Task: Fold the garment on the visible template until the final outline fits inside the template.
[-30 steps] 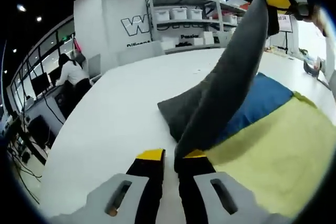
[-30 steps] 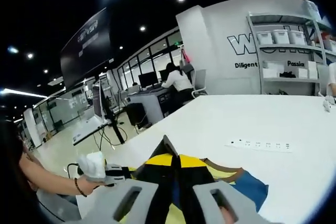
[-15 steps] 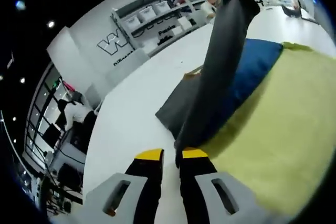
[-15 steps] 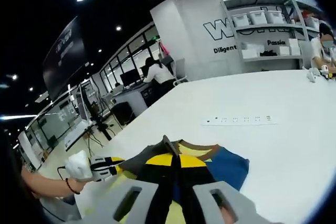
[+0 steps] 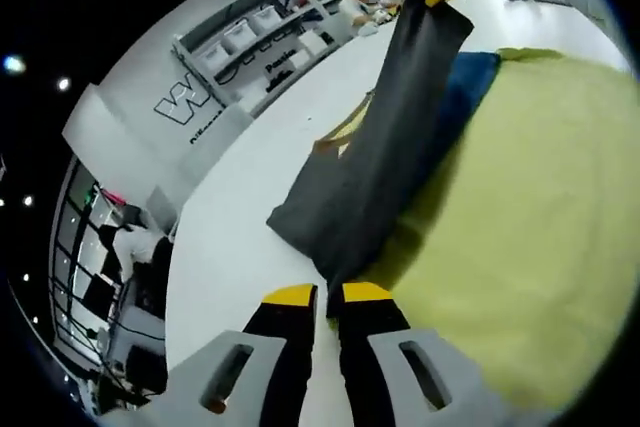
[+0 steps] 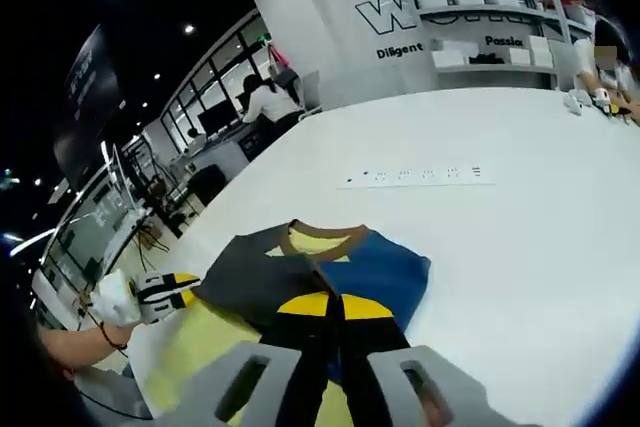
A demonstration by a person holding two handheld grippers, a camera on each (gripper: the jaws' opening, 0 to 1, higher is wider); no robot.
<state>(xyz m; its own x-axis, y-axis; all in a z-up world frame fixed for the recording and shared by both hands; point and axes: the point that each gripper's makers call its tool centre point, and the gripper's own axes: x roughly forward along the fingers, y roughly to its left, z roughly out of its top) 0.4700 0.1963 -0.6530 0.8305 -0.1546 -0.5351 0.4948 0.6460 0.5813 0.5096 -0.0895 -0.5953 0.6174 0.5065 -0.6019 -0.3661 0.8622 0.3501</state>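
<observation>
Your left gripper (image 5: 330, 295) fingers are pinching shut on the garment's (image 5: 395, 157) grey edge at the bottom of the left gripper view. Your right gripper (image 6: 330, 307) is clamping the same grey fabric too, fingers closed. The cloth is stretching toward the upper right, over the yellow-green template (image 5: 520, 237), all lying on the white tabletop (image 6: 520, 217). A power strip (image 6: 415, 176) is sitting further back.

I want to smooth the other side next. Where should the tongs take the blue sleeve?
Probably at the blue sleeve's outer edge, coming in low from the bare white table side. It lies flat with that edge free, while the grey panel overlaps its inner side.
</observation>
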